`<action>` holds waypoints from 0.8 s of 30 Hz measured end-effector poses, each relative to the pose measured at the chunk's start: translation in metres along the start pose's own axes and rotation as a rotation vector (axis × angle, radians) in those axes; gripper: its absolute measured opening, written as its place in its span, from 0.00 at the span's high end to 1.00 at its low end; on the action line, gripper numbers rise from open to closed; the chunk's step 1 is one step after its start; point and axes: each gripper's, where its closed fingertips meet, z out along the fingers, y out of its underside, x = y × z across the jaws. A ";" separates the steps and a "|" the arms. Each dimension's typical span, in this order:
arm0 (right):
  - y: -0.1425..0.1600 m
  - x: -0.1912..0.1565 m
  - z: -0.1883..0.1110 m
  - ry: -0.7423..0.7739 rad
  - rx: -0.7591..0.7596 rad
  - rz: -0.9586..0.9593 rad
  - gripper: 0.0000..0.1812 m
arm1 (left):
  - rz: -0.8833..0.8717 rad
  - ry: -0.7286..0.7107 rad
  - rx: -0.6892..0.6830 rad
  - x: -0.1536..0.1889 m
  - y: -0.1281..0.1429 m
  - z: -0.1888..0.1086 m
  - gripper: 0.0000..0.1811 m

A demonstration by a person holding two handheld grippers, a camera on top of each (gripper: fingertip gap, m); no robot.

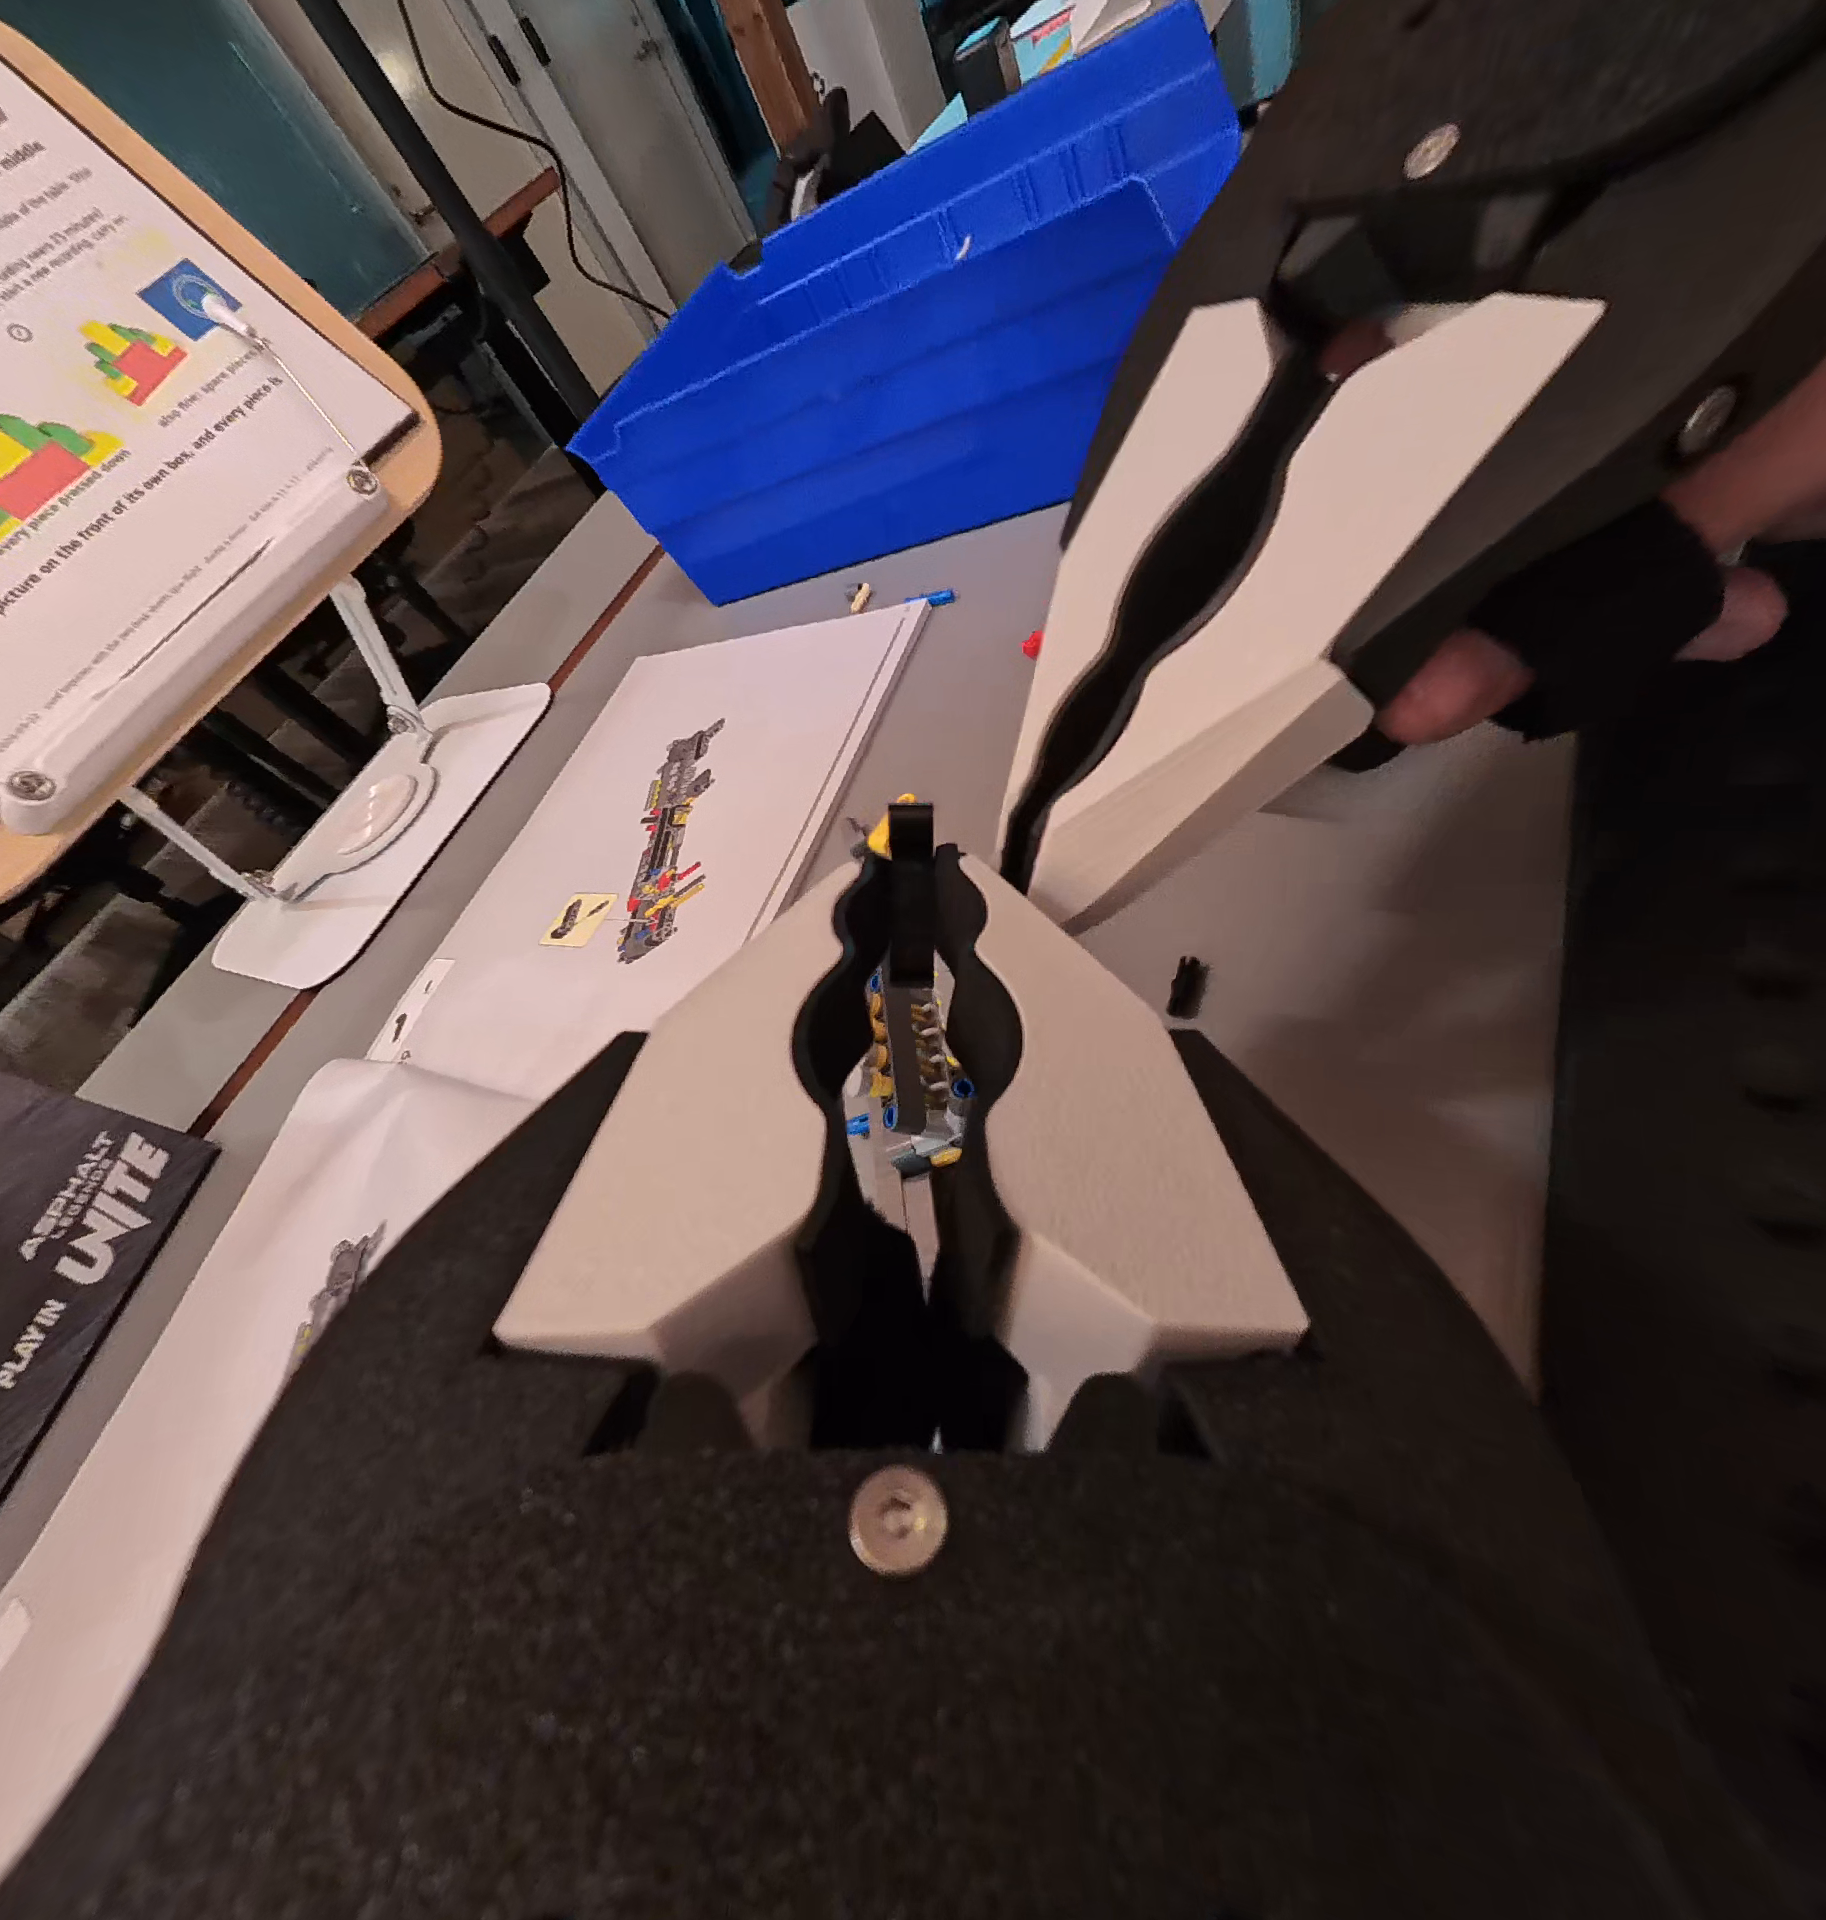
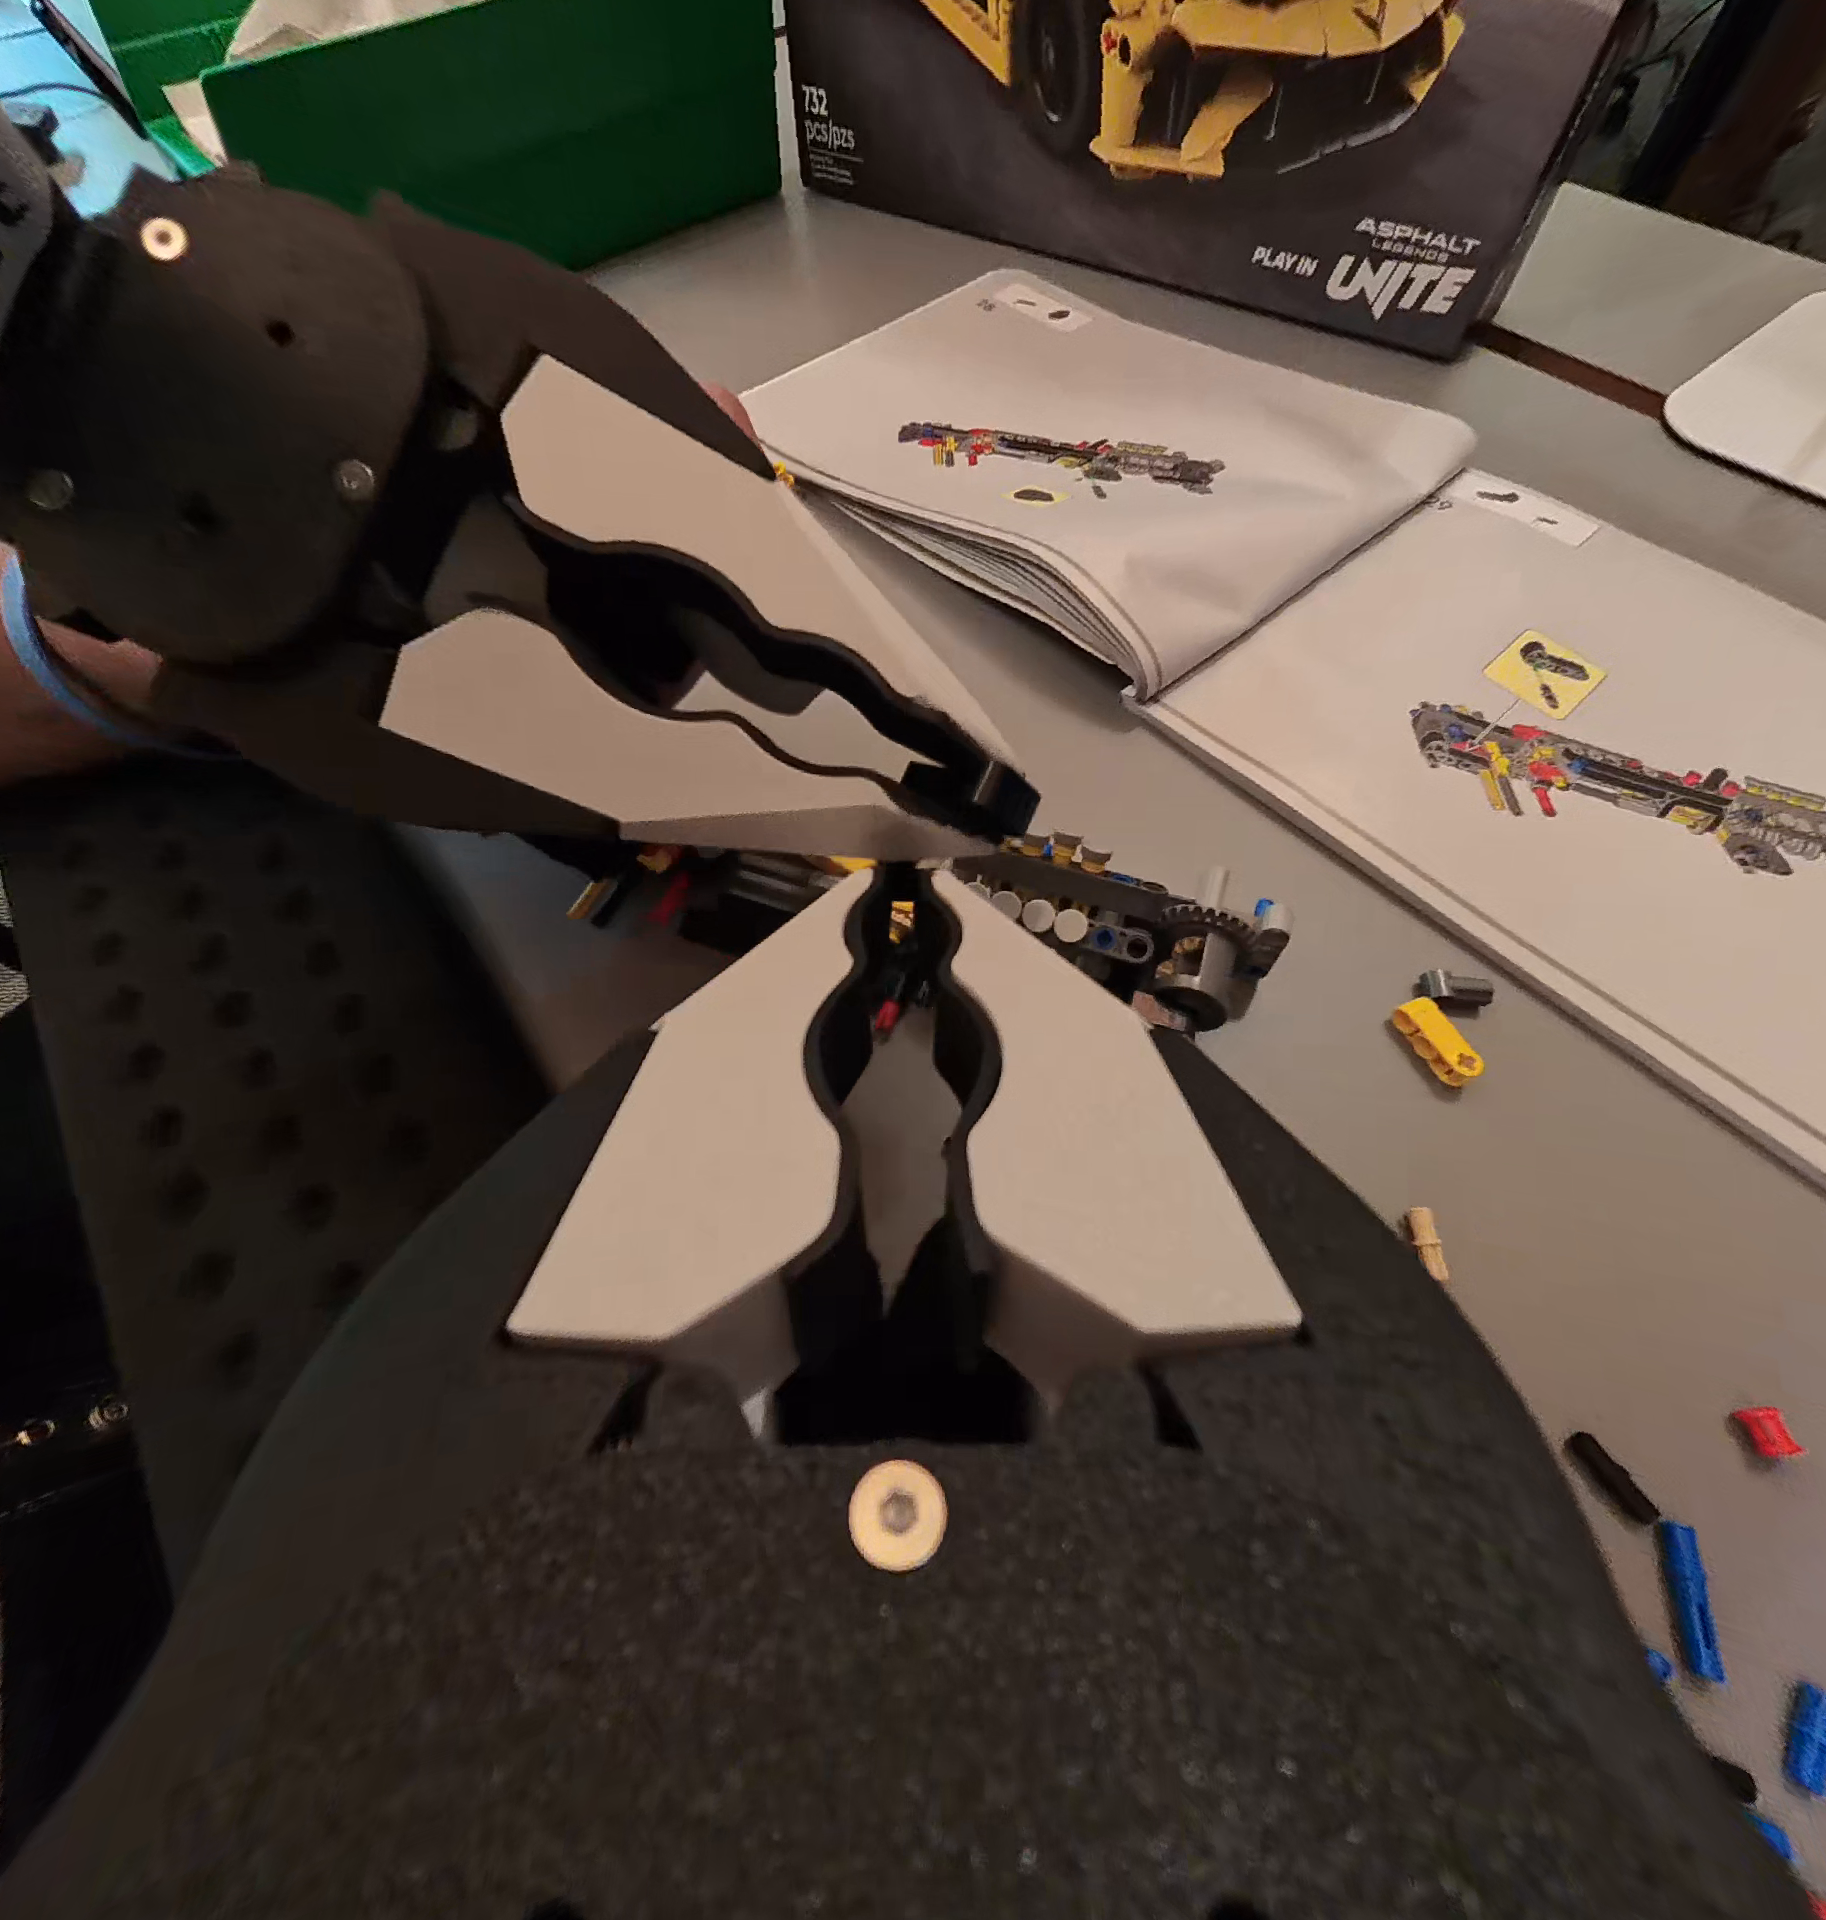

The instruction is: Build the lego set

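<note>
My left gripper (image 1: 909, 883) is shut on a short black beam (image 1: 911, 831) and holds it upright just above the long grey, black and yellow lego assembly (image 1: 924, 1081). In the right wrist view the left gripper (image 2: 950, 800) comes in from the left with the black beam (image 2: 992, 792) at its tips, over the assembly (image 2: 1106, 914) lying on the grey table. My right gripper (image 2: 901, 883) has its jaws close together on the assembly's near side. In the left wrist view the right gripper (image 1: 1023, 842) slants down from the upper right.
The open instruction booklet (image 2: 1304, 727) lies right of the assembly, with the set's box (image 2: 1200, 208) behind it. Loose yellow (image 2: 1437, 1039), red (image 2: 1766, 1432), blue (image 2: 1688, 1600) and tan (image 2: 1428, 1242) pieces lie at the right. A blue bin (image 1: 888, 395) and a green bin (image 2: 493, 125) stand at the back. My left and right fingertips are right by each other.
</note>
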 end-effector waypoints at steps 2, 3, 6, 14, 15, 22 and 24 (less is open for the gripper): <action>0.001 0.001 0.000 0.002 -0.005 0.001 0.98 | -0.008 -0.002 -0.008 -0.002 0.002 0.000 0.97; 0.002 0.001 0.000 0.002 -0.008 -0.001 0.98 | -0.010 0.003 -0.013 -0.001 0.003 0.000 0.97; 0.006 0.001 0.001 0.009 -0.024 -0.014 0.98 | -0.014 0.015 -0.035 0.001 0.007 0.002 0.96; 0.004 0.010 -0.011 0.034 -0.073 -0.091 0.98 | -0.030 0.020 -0.085 -0.001 0.017 0.004 0.96; 0.006 0.010 -0.014 0.007 -0.110 -0.095 0.98 | -0.043 0.014 -0.075 -0.003 0.016 0.004 0.97; 0.090 0.076 -0.114 -0.051 -0.915 -0.250 0.98 | -0.167 -0.024 0.017 -0.028 0.001 -0.009 0.97; 0.116 0.100 -0.159 -0.023 -1.194 -0.230 0.98 | -0.190 -0.036 0.032 -0.033 -0.001 -0.012 0.96</action>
